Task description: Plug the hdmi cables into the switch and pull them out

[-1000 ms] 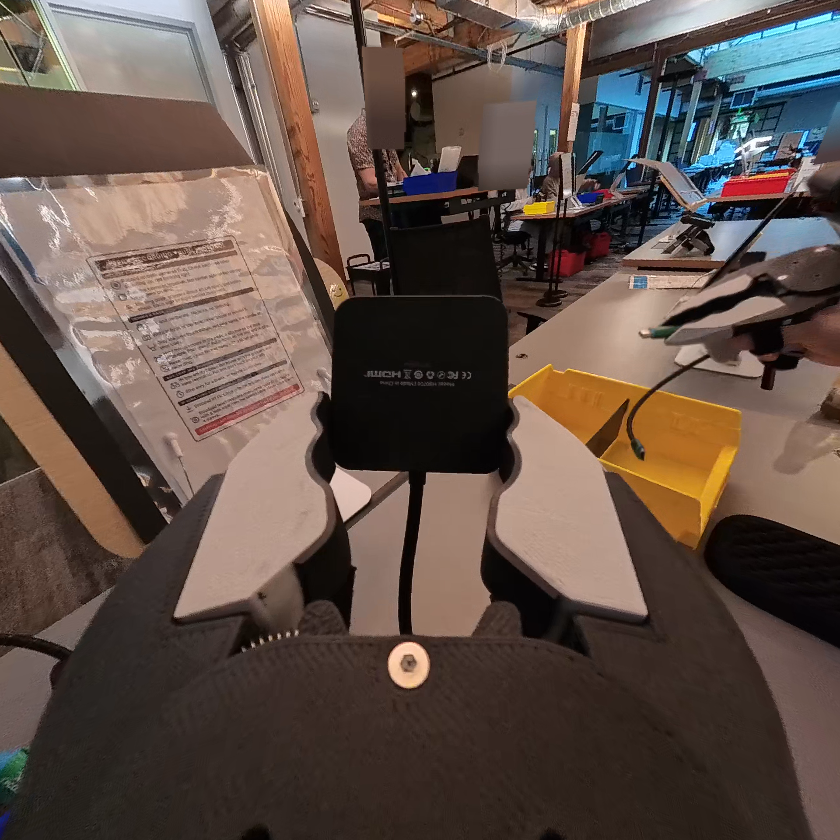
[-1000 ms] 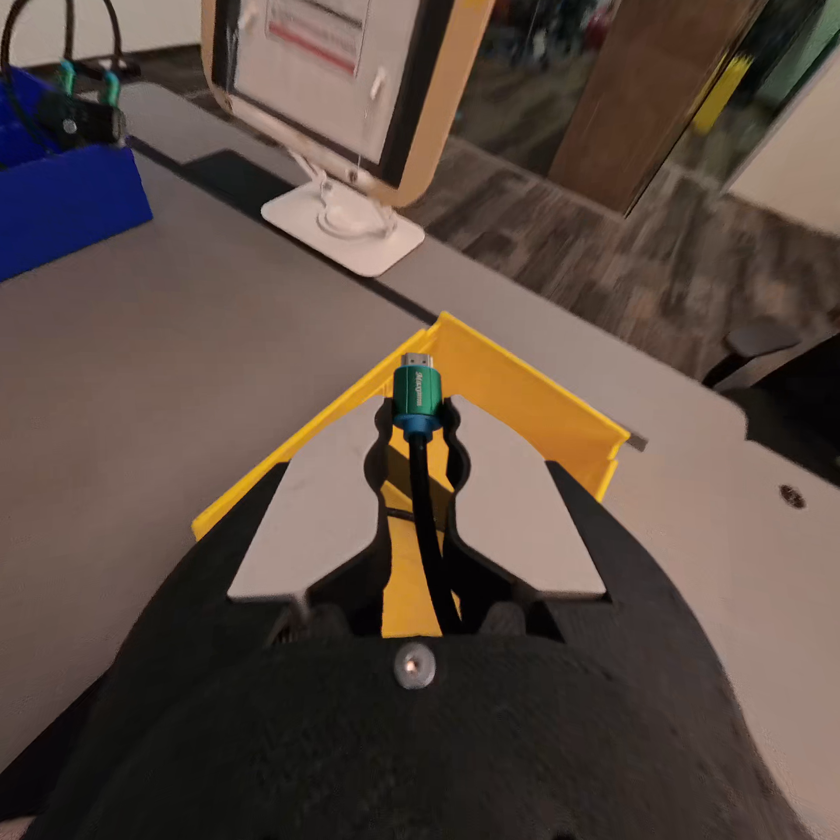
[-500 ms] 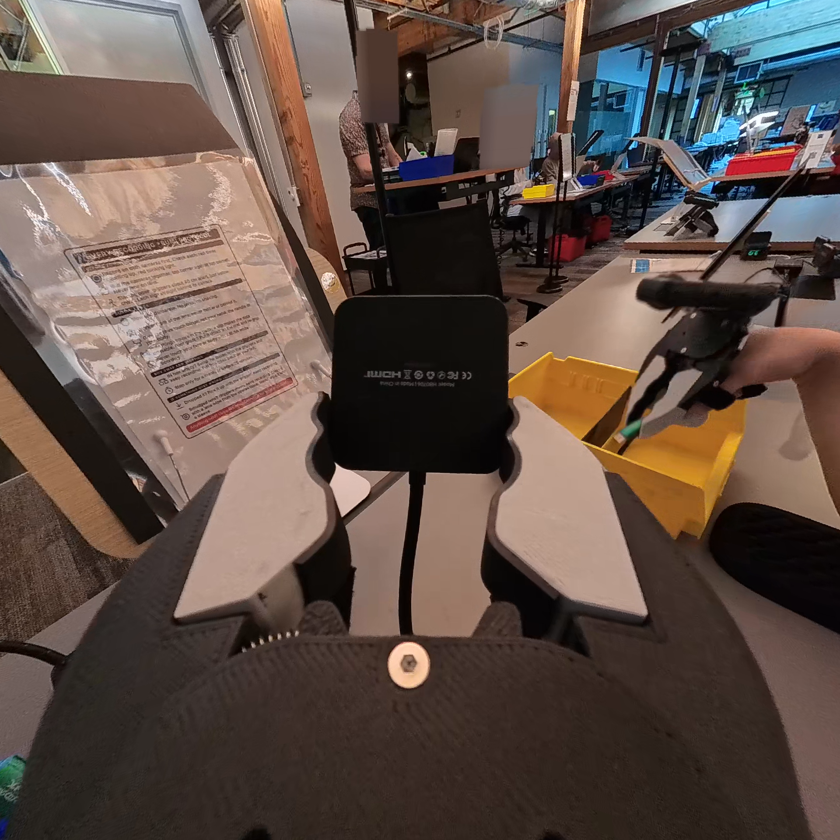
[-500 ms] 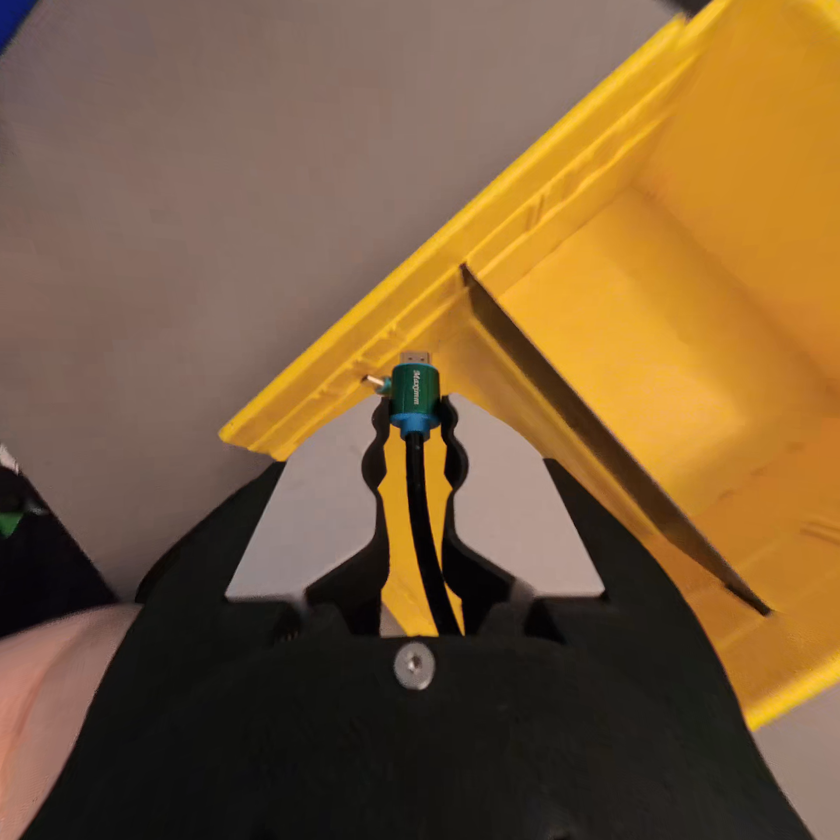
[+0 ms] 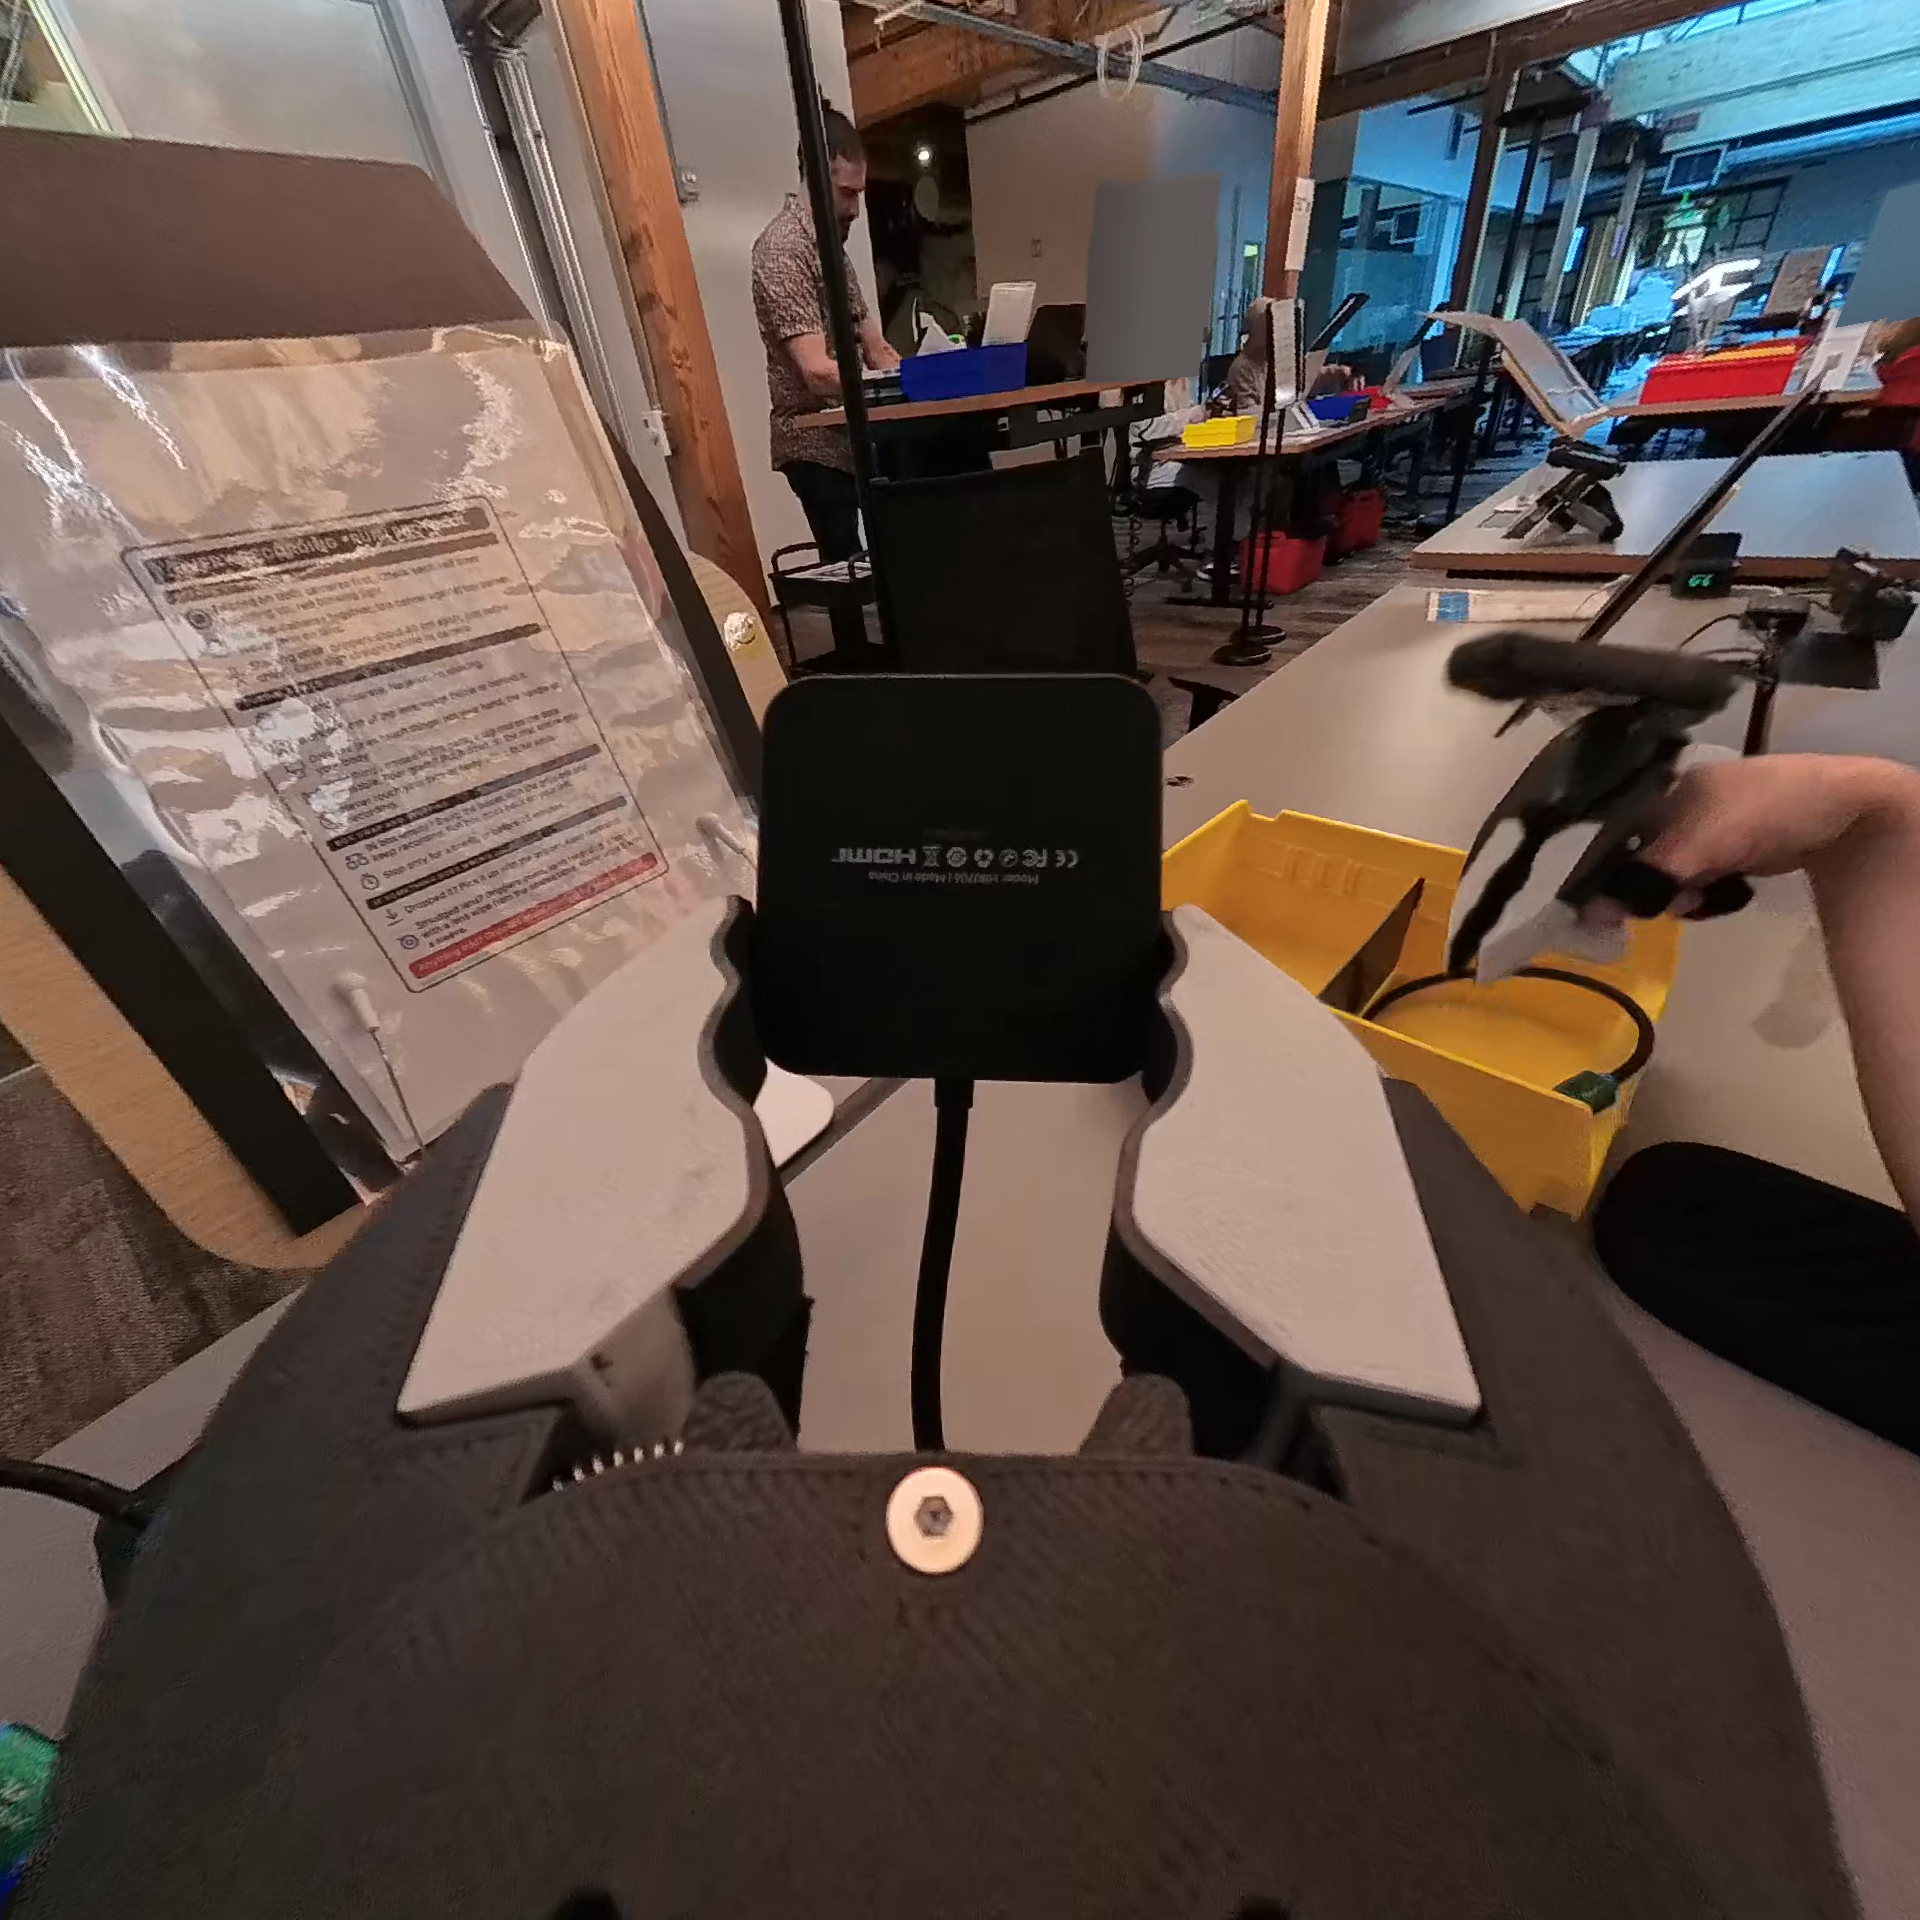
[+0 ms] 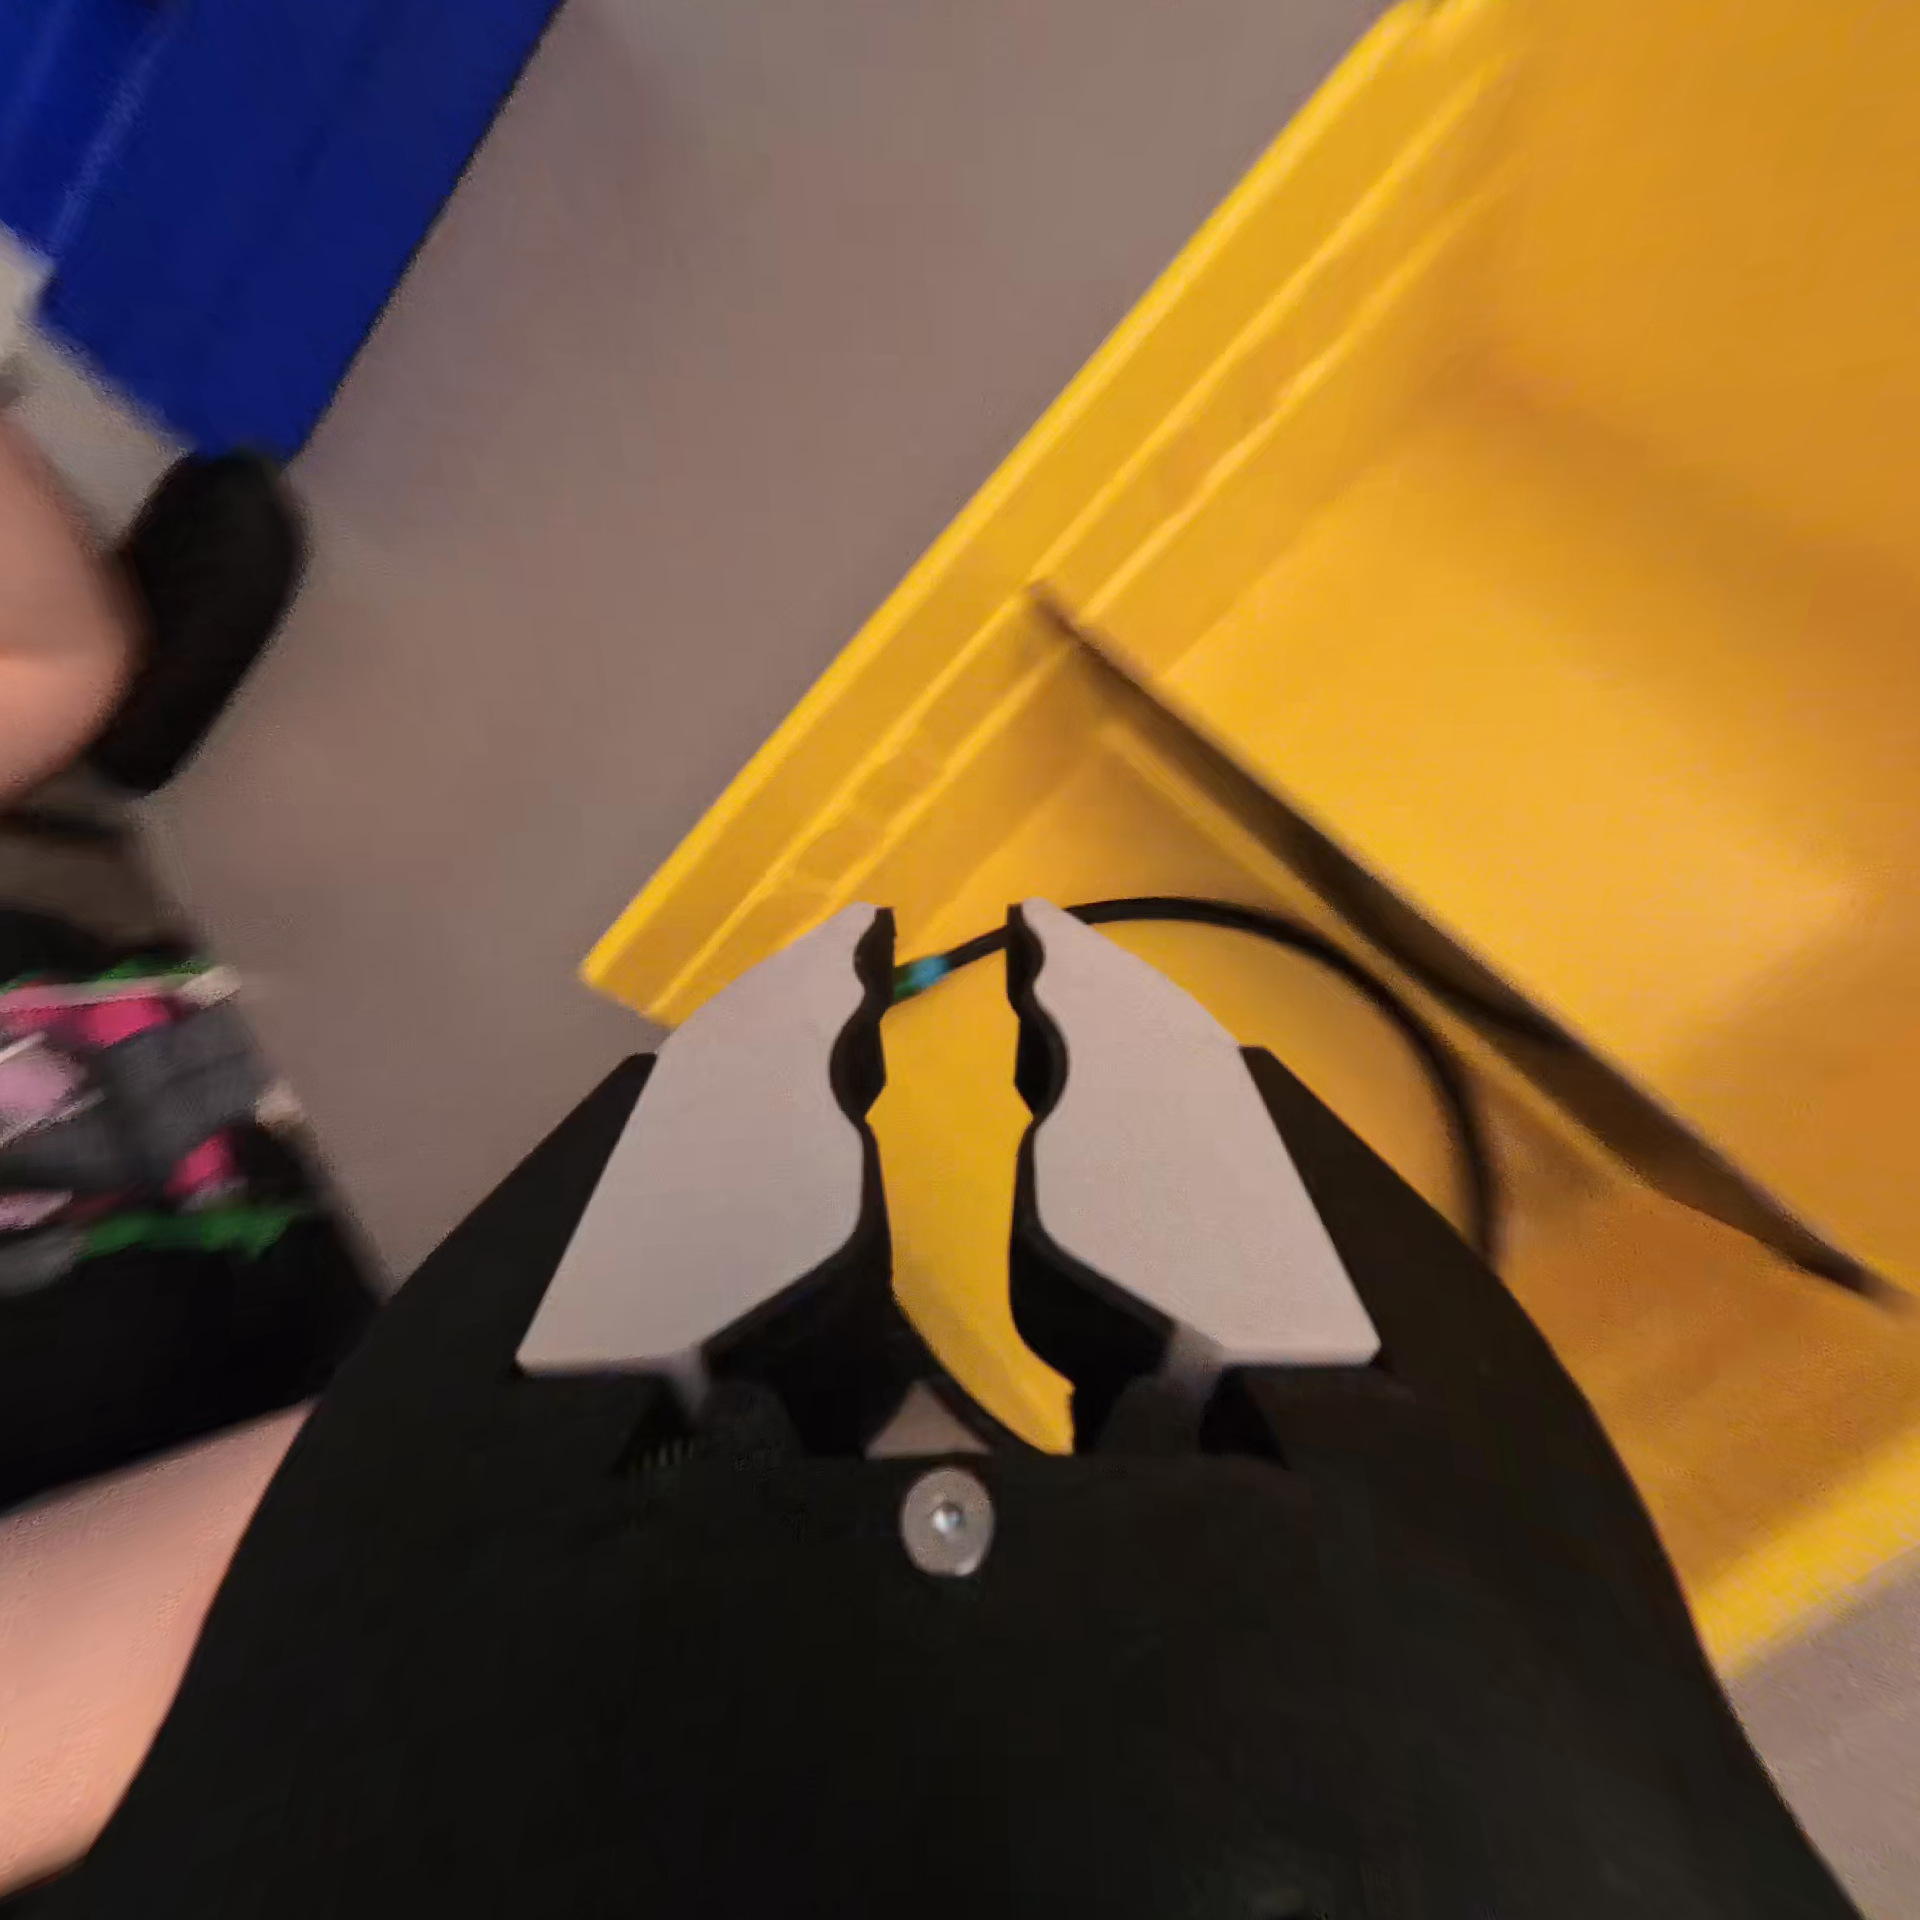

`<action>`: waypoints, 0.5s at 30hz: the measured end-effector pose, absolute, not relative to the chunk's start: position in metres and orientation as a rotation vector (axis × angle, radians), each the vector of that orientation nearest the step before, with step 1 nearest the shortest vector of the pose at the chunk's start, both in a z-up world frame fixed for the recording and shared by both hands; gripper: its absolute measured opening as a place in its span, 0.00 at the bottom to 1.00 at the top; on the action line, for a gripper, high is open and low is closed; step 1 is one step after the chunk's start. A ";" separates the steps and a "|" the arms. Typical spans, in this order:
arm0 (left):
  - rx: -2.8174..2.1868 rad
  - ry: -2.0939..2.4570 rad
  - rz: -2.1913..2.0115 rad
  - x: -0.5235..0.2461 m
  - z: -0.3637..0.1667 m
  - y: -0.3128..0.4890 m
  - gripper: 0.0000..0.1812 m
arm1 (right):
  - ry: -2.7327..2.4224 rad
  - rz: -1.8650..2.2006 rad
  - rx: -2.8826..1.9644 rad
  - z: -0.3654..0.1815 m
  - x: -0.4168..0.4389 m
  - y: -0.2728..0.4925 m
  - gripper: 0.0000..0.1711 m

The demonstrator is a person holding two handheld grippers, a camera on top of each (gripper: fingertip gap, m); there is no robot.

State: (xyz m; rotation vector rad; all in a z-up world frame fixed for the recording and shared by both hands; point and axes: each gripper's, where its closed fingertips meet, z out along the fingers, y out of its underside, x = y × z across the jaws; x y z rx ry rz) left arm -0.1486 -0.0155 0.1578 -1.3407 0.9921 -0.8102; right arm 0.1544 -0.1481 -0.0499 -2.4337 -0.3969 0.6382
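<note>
Grey tabletop (image 5: 1382, 727) runs ahead of us, with a busy workshop of desks and bins beyond and a plastic-wrapped board (image 5: 312, 644) leaning up off to the left of our left gripper (image 5: 951, 997). That claw is clamped on the black switch (image 5: 958, 873), squeezing its two side edges and holding it upright off the table, with the switch's own black lead (image 5: 940, 1247) hanging straight down between the fingers. Ahead and to the right of it sits the yellow bin (image 5: 1299, 868), and our right gripper (image 6: 943, 940) is tipped nose-down over the bin's near compartment. Its jaws stand a little apart with nothing between them; the black hdmi cable (image 6: 1351, 977) lies looped on the bin floor just past the fingertips, its green plug (image 6: 920, 977) peeking out beside the left tip. The right wrist view is smeared, so we cannot say for sure whether that plug touches the finger. We judge this to be the put-away step after an unplugging: cable dropped in the bin, switch in hand. Next we would lift the right claw clear of the bin without snagging the loop, then either fetch another cable or set the switch down.
</note>
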 end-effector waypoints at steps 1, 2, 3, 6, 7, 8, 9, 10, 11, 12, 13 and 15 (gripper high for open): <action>-1.339 0.992 -0.808 -0.149 0.158 -0.016 0.40 | -0.329 0.477 -2.392 -0.040 0.175 -0.144 0.15; -1.337 0.991 -0.810 -0.149 0.159 -0.016 0.40 | -0.241 0.313 -2.372 -0.032 0.200 -0.143 0.15; -1.336 0.992 -0.815 -0.149 0.159 -0.017 0.40 | -0.148 0.154 -2.360 -0.026 0.226 -0.146 0.16; -1.339 1.001 -0.813 -0.147 0.157 -0.018 0.40 | 0.004 -0.134 -2.308 -0.017 0.278 -0.159 0.18; -1.341 1.005 -0.809 -0.146 0.156 -0.018 0.39 | 0.021 -0.109 -2.305 -0.020 0.280 -0.161 0.19; -1.343 1.009 -0.804 -0.145 0.155 -0.018 0.40 | 0.038 -0.065 -2.337 -0.029 0.281 -0.164 0.19; -1.346 1.014 -0.800 -0.144 0.154 -0.018 0.40 | 0.077 -0.071 -2.394 -0.041 0.287 -0.169 0.19; -1.348 1.018 -0.795 -0.143 0.153 -0.018 0.40 | 0.141 -0.115 -2.462 -0.053 0.297 -0.175 0.19; -1.349 1.023 -0.790 -0.142 0.152 -0.019 0.40 | 0.205 -0.135 -2.520 -0.063 0.304 -0.180 0.16; -1.350 1.028 -0.786 -0.142 0.151 -0.019 0.39 | 0.257 -0.130 -2.550 -0.071 0.308 -0.182 0.13; -1.351 1.032 -0.780 -0.141 0.151 -0.019 0.39 | 0.295 -0.092 -2.566 -0.077 0.308 -0.182 0.10; -1.354 1.038 -0.772 -0.140 0.149 -0.019 0.40 | 0.353 0.060 -2.558 -0.084 0.301 -0.177 0.04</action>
